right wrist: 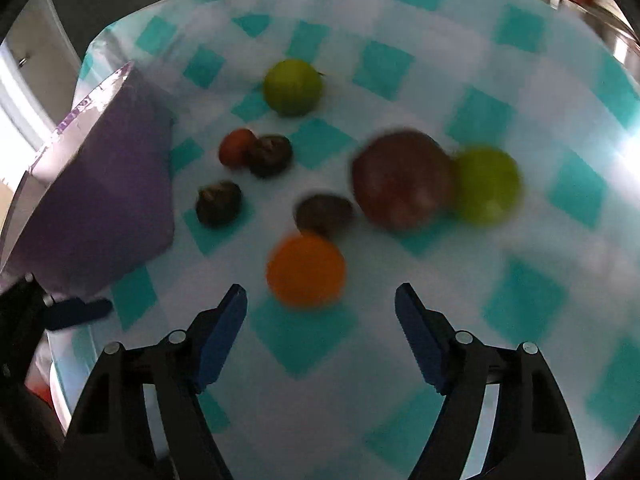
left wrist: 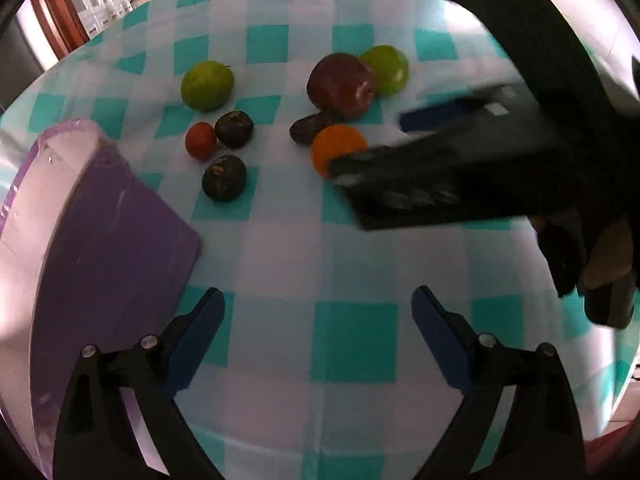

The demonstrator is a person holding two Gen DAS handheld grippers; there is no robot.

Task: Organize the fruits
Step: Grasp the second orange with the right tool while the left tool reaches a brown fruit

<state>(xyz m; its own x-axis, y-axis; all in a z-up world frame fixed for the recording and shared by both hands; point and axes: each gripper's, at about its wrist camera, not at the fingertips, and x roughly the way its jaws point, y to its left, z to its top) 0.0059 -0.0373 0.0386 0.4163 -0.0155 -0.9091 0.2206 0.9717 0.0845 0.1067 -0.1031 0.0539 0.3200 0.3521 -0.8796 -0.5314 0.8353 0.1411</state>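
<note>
Several fruits lie on the checked cloth. They are a red apple, two green fruits, an orange, a small red fruit and three dark ones. A purple bowl stands to their left. My left gripper is open over bare cloth, with the fruits ahead of it. My right gripper is open, and the orange lies just beyond its fingertips without touching them. In the left wrist view its dark finger hides part of the orange.
The teal-and-white cloth covers a round table whose edge curves close on the left in the right wrist view. A shiny metal rim sits at the far right. A hand holds the right gripper.
</note>
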